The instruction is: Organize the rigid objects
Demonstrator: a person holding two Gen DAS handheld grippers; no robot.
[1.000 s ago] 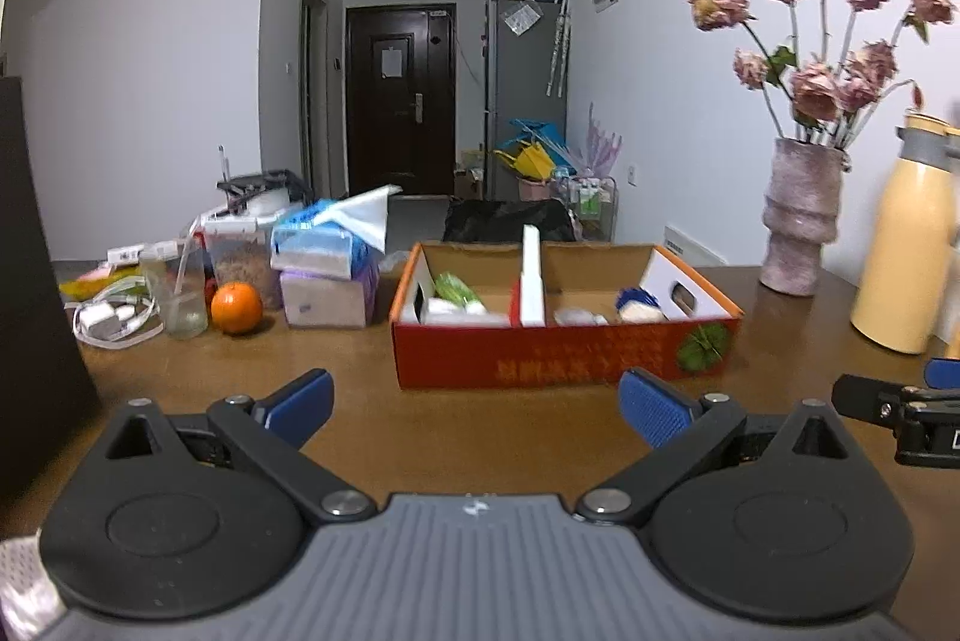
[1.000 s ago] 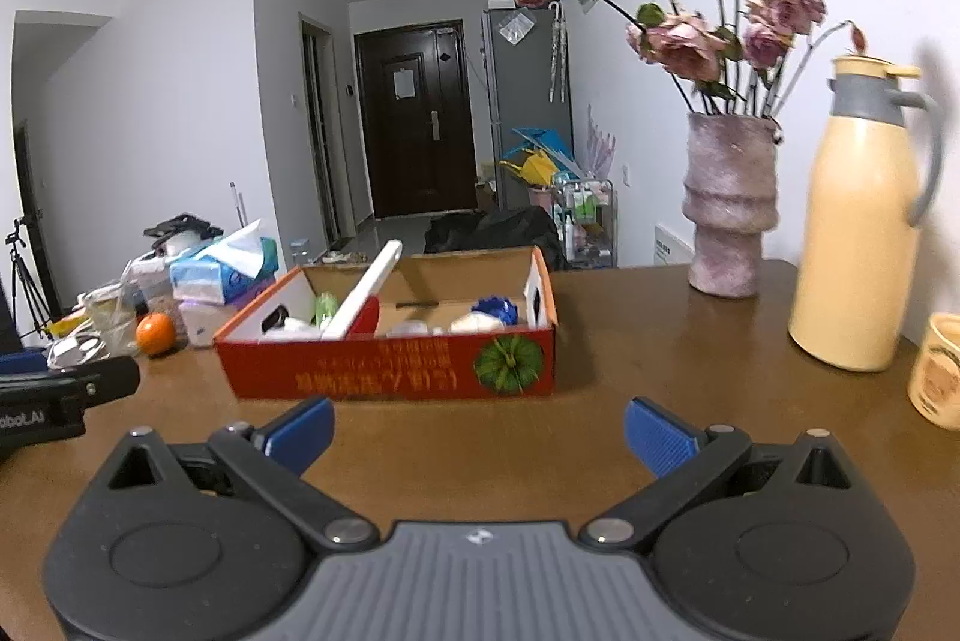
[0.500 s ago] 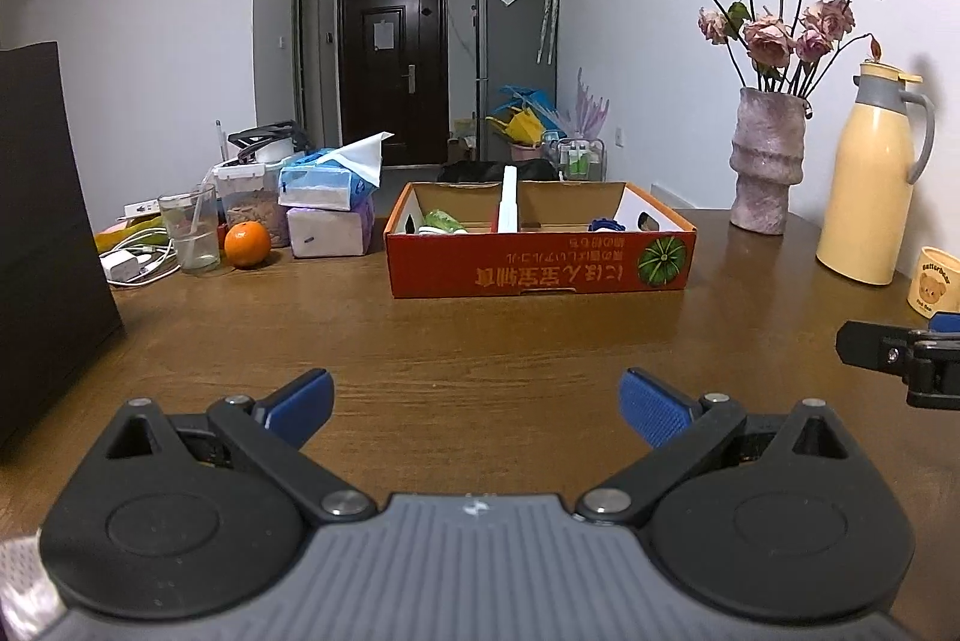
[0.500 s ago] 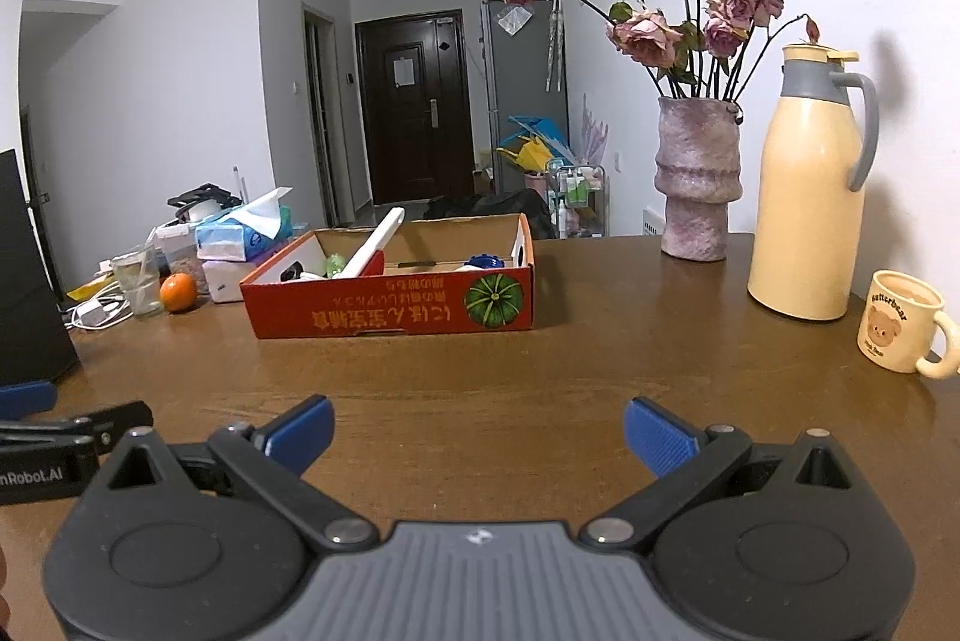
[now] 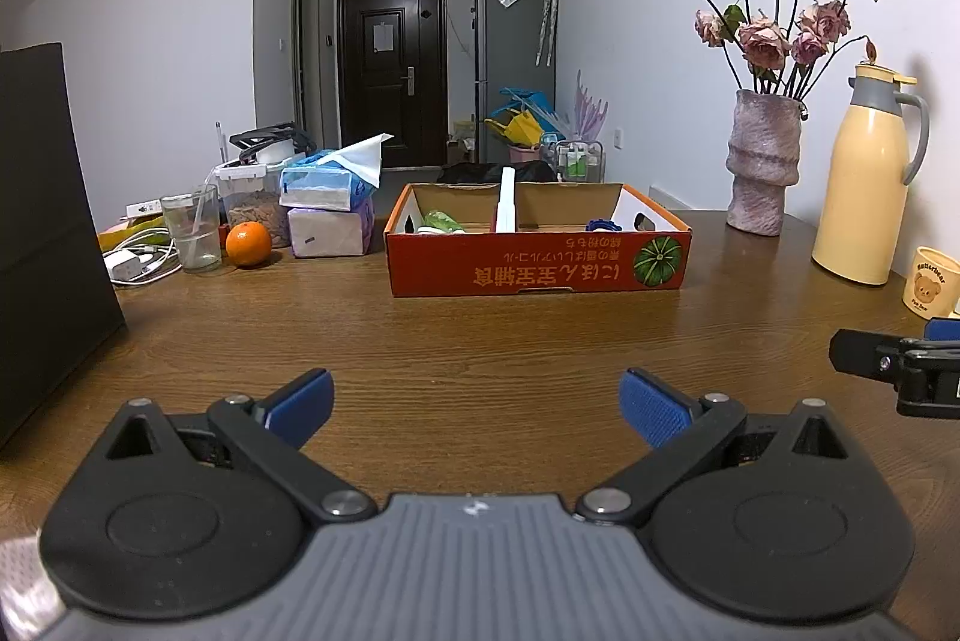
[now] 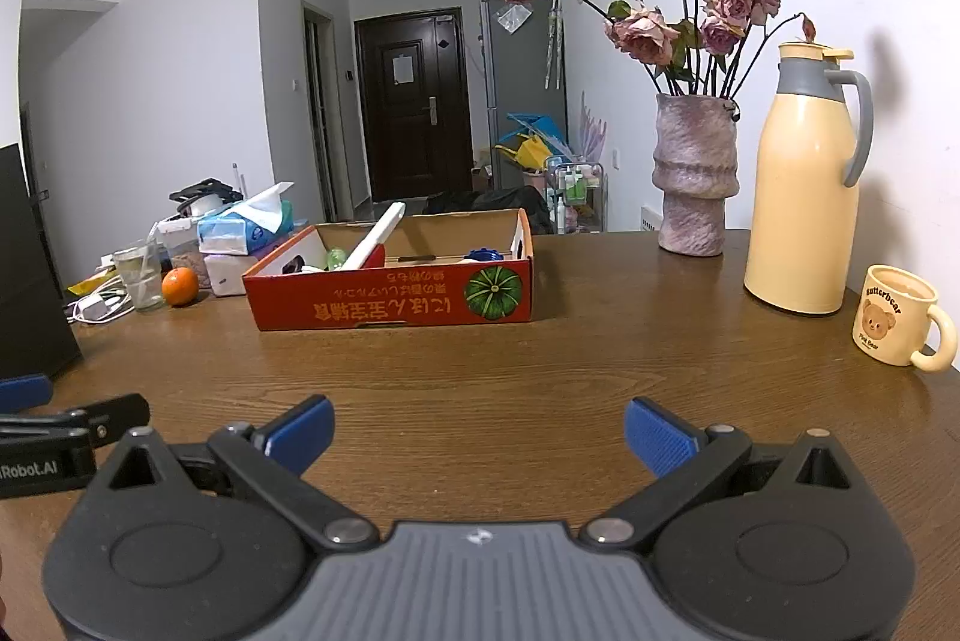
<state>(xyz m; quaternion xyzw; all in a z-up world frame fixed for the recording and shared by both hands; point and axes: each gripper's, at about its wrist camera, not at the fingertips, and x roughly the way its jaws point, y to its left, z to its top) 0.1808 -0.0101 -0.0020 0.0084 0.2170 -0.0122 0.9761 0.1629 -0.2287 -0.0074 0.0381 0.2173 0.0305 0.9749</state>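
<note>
Both cameras sit low over the wooden surface (image 5: 480, 341), each looking forward past its own spread jaws toward the far wall and the dark door (image 5: 393, 71). The left wrist view faces the red cardboard box (image 5: 537, 269) almost square on, from some way back. The right wrist view stands further to the right, so the box (image 6: 393, 302) lies left of centre and the vase (image 6: 696, 173), yellow jug (image 6: 801, 185) and mug (image 6: 897, 314) come nearer. Both views share the box, vase, jug, orange (image 5: 248, 243) and tissue packs (image 5: 327, 221). Each view catches the other gripper at its edge: the right gripper (image 5: 900, 365) in the left view, the left gripper (image 6: 66, 431) in the right view.
</note>
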